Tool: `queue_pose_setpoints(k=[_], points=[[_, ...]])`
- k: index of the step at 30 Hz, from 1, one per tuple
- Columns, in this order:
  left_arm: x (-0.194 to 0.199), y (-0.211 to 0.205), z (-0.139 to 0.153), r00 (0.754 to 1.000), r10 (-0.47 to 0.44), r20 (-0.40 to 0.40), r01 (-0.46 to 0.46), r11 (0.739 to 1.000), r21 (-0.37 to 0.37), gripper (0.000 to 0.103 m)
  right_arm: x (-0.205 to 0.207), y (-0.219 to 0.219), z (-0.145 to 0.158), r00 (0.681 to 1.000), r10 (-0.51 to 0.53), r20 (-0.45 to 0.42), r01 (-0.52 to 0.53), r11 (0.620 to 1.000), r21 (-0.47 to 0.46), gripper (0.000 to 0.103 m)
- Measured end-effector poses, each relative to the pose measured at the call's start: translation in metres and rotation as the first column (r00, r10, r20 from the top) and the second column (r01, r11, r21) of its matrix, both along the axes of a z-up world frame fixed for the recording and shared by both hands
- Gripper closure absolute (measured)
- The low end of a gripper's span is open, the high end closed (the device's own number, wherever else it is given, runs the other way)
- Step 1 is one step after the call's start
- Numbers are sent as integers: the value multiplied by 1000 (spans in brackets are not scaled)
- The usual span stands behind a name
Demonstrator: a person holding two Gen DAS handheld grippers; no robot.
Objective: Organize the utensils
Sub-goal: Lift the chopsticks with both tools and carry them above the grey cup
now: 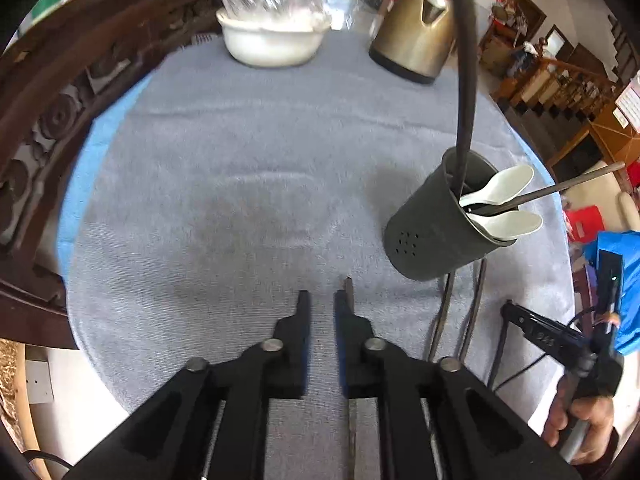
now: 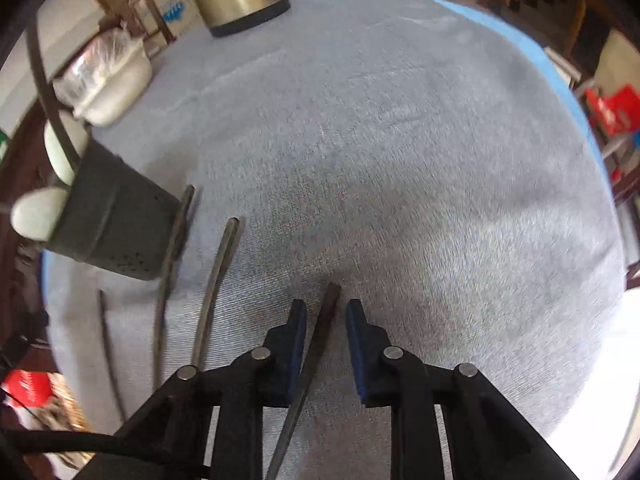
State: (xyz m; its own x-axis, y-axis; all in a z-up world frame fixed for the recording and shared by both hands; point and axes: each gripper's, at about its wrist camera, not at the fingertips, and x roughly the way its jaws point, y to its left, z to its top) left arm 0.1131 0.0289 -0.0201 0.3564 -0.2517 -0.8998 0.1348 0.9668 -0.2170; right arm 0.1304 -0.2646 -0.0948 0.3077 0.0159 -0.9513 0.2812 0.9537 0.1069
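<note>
A grey cloth (image 1: 248,184) covers the round worktop, with a blue layer (image 1: 80,168) showing at its rim. The dark holder (image 1: 440,224) stands on the cloth, holding white spoons (image 1: 508,196) and dark chopsticks (image 1: 568,185). Beyond the holder sit a white bowl (image 1: 272,40) and a brass-coloured kettle (image 1: 416,36). A carved wooden rail (image 1: 52,120) curves far from the holder; wooden furniture (image 1: 560,80) fills the room behind it. Two loose chopsticks (image 2: 192,280) lie just beside the holder's base. The left gripper (image 1: 323,300) has its jaws parted, one chopstick (image 1: 349,292) along its right finger. The right gripper (image 2: 326,308) has open jaws around another chopstick (image 2: 320,328) lying on the cloth.
</note>
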Motion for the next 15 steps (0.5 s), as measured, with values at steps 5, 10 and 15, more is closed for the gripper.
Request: queue_pose_setpoints(k=[5,10,15], points=[[18,-13,-18,995,-1,-101,6,999,49,61,1,19,0,996,87,15,-85,988,-126,90],[24,-32,-37,990,-26,-138,39,995,92,70,-6,25,0,989,139,52,-129,979,-161,90],[24,-50,-50,986,-74,-152,93,989,119,97,-27,23,1,984,144,100,-132,984,-120,94]])
